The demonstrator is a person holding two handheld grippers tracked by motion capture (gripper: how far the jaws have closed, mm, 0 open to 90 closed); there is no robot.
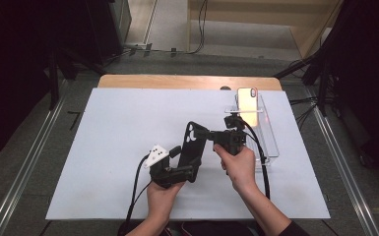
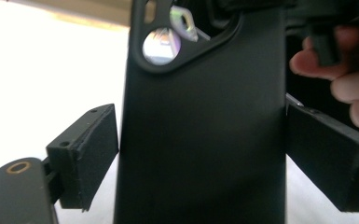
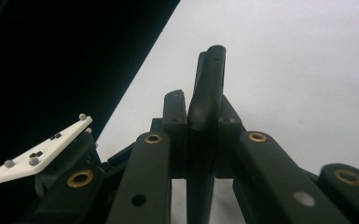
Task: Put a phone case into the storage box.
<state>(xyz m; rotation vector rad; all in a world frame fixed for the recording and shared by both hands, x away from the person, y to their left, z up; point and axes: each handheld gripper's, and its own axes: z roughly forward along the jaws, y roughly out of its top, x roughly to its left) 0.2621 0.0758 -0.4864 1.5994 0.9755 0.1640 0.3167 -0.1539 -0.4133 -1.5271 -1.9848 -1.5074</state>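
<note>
The black phone case [image 1: 194, 143] stands upright above the middle of the white table cover [image 1: 103, 147], left of the clear stand [image 1: 268, 142] that holds a phone [image 1: 247, 101]. The right gripper [image 3: 204, 126] is clamped on the case's top edge, its pads pressed flat against both faces; the left gripper [image 2: 200, 154] has its jaws spread either side of the lower body, a thin gap visible at each pad. My judgement: the case is passing to the right gripper, so the left should back straight off without knocking it.
</note>
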